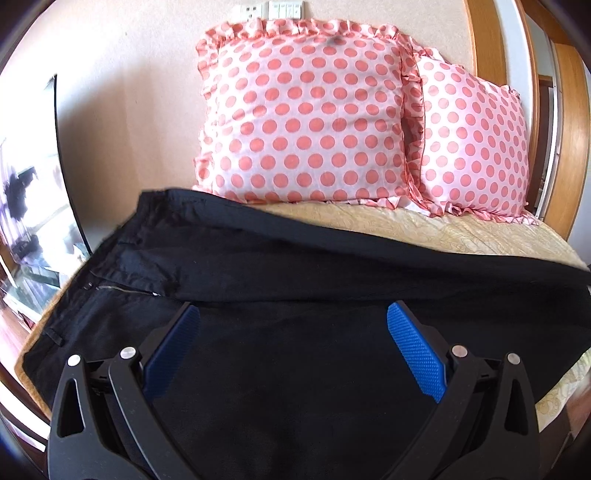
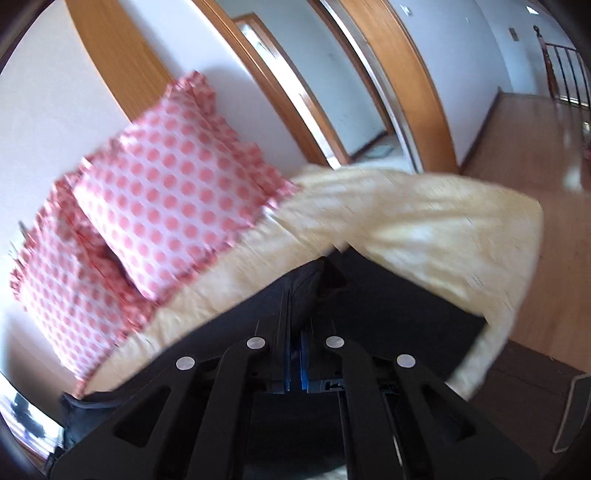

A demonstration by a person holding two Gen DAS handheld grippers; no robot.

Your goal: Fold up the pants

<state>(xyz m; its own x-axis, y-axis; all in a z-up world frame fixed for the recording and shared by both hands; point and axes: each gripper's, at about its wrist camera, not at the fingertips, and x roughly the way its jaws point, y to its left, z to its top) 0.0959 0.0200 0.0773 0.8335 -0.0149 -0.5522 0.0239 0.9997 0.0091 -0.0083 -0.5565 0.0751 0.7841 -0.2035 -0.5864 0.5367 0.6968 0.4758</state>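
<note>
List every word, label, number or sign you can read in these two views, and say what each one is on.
None can be read.
The wall plates above the pillows: no legible marking.
The black pants, the left gripper and the right gripper: no print or label shows.
The right wrist view is motion-blurred; nothing legible there.

Pants [image 1: 280,254] lie across the bed cover [image 1: 443,229], waistband to the left. Two pillows [image 1: 306,114] stand side by side behind them, against the wall [image 1: 129,110].
</note>
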